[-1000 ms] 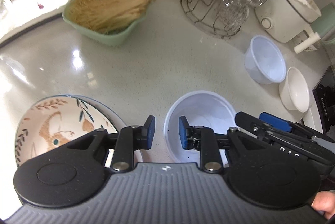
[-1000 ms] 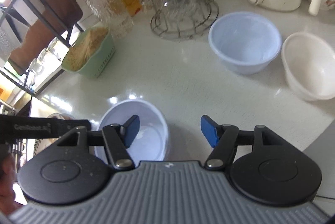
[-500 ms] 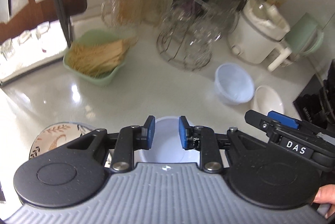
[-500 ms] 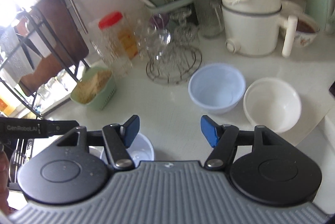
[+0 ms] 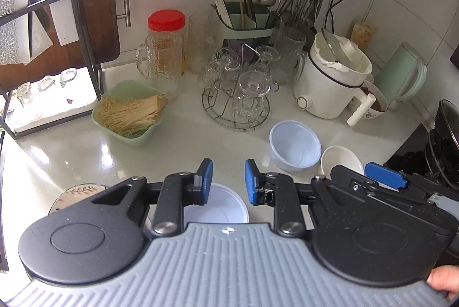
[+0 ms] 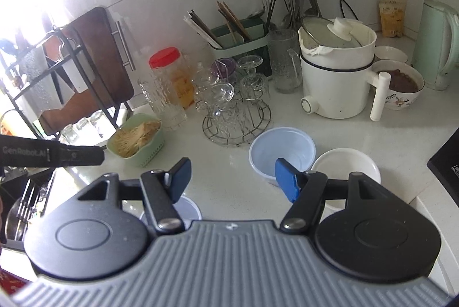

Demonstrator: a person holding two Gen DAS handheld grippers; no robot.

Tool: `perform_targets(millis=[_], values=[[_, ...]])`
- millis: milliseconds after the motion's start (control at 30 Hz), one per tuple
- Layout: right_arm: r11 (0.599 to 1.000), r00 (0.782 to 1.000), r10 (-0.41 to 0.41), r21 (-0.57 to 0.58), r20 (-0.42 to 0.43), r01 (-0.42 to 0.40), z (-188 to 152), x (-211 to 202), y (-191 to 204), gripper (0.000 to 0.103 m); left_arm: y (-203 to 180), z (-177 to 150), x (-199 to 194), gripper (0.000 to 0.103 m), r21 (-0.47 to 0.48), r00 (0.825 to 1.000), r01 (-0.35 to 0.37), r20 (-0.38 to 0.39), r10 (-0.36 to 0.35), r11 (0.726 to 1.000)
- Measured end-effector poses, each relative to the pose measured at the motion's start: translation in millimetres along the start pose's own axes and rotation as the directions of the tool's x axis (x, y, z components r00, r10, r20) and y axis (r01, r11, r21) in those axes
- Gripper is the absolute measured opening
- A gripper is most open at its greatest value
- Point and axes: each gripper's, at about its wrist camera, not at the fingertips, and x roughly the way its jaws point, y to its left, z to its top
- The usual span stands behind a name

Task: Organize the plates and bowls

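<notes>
Hovering empty above the counter [image 5: 86, 146], the left gripper [image 5: 228, 177], jaws narrowly apart, and right gripper [image 6: 233, 177], jaws wide, are probably awaiting descent onto the pale blue bowl [image 6: 282, 153] mid-counter.

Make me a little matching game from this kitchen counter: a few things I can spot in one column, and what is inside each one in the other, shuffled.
Things
1. green basket
2. pale blue bowl
3. green holder by the wall
4. floral bowl

What is inside
A. chopsticks
B. something dark brown
C. dry noodles
D. nothing

Pairs: 1-C, 2-D, 3-A, 4-B
</notes>
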Motion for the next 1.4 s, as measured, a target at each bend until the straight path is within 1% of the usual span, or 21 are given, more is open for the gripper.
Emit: perform_targets(millis=[133,300,433,533,567,667,767,867,933,1033,1167,1267,1400], values=[[1.0,1.0,-0.006,0.006,0.001,0.006,1,-5,5,0.067,3,-2,-4,0.028,0.016,1.0,0.015,-0.009,-0.015,1.0],[0.999,1.0,-0.024,0.035,0.009,0.024,3,-11,14,0.067,9,-2,-8,0.029,0.056,1.0,0.025,0.013,-0.025,0.998],[0.995,0.997,-0.074,0.071,0.001,0.074,-2,-15,18,0.067,20,-1,-2,0.028,0.051,0.998,0.064,-0.016,-0.063,0.997],[0.989,0.993,-0.117,0.093,0.001,0.117,-7,-17,19,0.067,28,3,-11,0.028,0.057,0.999,0.037,0.03,-0.039,0.998],[0.985,0.991,-0.136,0.103,-0.003,0.135,-9,-19,19,0.067,32,4,-13,0.028,0.055,0.998,0.043,0.036,-0.045,0.998],[0.975,0.986,-0.166,0.148,-0.004,0.165,-13,-26,18,0.067,40,7,-14,0.028,0.065,0.996,0.072,0.037,-0.075,0.995],[0.968,0.98,-0.199,0.158,-0.004,0.197,-17,-31,21,0.067,43,5,-11,0.029,0.097,0.995,0.09,0.029,-0.094,0.991],[0.959,0.973,-0.233,0.167,-0.006,0.231,-22,-35,24,0.067,45,0,-8,0.029,0.103,0.99,0.14,0.017,-0.143,0.985],[0.955,0.97,-0.245,0.169,-0.001,0.242,-28,-36,26,0.067,44,-9,-2,0.031,0.121,0.986,0.162,0.014,-0.165,0.979],[0.947,0.964,-0.263,0.185,-0.025,0.263,-36,-37,26,0.067,42,-19,4,0.032,0.13,0.982,0.186,-0.007,-0.187,0.974],[0.942,0.961,-0.274,0.19,-0.04,0.277,-38,-38,27,0.067,38,-24,10,0.033,0.139,0.975,0.222,-0.037,-0.219,0.965],[0.933,0.958,-0.283,0.215,-0.051,0.287,-38,-32,23,0.067,36,-24,16,0.036,0.159,0.975,0.221,-0.047,-0.216,0.962],[0.924,0.954,-0.291,0.24,-0.068,0.299,-36,-23,17,0.067,33,-19,28,0.044,0.172,0.977,0.211,-0.061,-0.204,0.962]])
